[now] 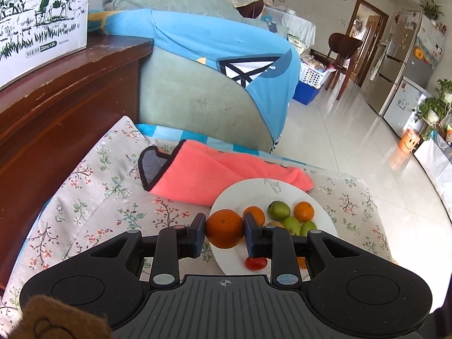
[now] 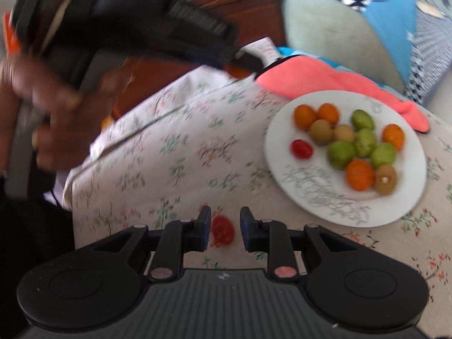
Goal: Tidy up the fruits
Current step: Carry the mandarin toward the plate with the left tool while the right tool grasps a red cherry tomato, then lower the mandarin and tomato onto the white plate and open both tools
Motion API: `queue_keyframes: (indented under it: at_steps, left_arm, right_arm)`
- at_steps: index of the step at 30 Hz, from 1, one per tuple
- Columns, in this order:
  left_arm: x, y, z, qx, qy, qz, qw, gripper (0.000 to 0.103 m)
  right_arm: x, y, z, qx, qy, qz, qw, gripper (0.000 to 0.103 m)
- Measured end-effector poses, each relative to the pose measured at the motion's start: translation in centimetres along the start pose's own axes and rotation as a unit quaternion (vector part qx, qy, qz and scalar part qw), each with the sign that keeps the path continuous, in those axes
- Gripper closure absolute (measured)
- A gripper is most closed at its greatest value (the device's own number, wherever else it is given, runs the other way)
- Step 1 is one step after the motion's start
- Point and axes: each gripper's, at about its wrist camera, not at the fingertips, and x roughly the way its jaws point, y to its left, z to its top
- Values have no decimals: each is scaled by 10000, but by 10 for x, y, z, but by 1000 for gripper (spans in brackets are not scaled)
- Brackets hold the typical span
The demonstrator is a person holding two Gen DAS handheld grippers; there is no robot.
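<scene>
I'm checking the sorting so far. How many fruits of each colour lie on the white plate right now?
On the white plate:
Orange fruits: 4
Green fruits: 4
Brown fruits: 3
Red fruits: 1
Total: 12

A pale tiled floor [image 1: 333, 130] shines with daylight and runs back to a wooden door [image 1: 367, 25] in a light wall. A dark wooden chair [image 1: 343, 48] stands near that door, with a silver fridge [image 1: 406, 56] and potted plants [image 1: 435, 104] along the right side. Close by, a green sofa [image 1: 197, 96] draped with a blue cloth [image 1: 214, 36] sits beside a dark wooden cabinet [image 1: 62, 99], and a floral cloth [image 1: 93, 192] covers the near surface
</scene>
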Motion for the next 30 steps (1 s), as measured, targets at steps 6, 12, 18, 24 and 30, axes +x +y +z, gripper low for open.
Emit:
queue_keyframes:
  at_steps: [6,12,18,24,30]
  left_arm:
    - [0,-2,1,-3,-9,-10,10000,77]
    - [1,-6,2,-35,1,-35,10000,77]
    - [5,-8,3,-99,28,-75,9999,77]
    - [14,-13,-2,-34,168,-59,9998,77]
    - [28,-30,-13,216,396,-197,9988,77]
  right_arm:
    - [13,6,-4,-232,194,-115,9995,78]
    - [25,10,-6,-384,306,-360,9981,78]
    - [16,1,-1,-184,164,-395,9989,83]
    - [-31,-45,20,633,-686,-786,9925,83]
    - [-58,-96,29,1477,-1236,-1374,9716,83]
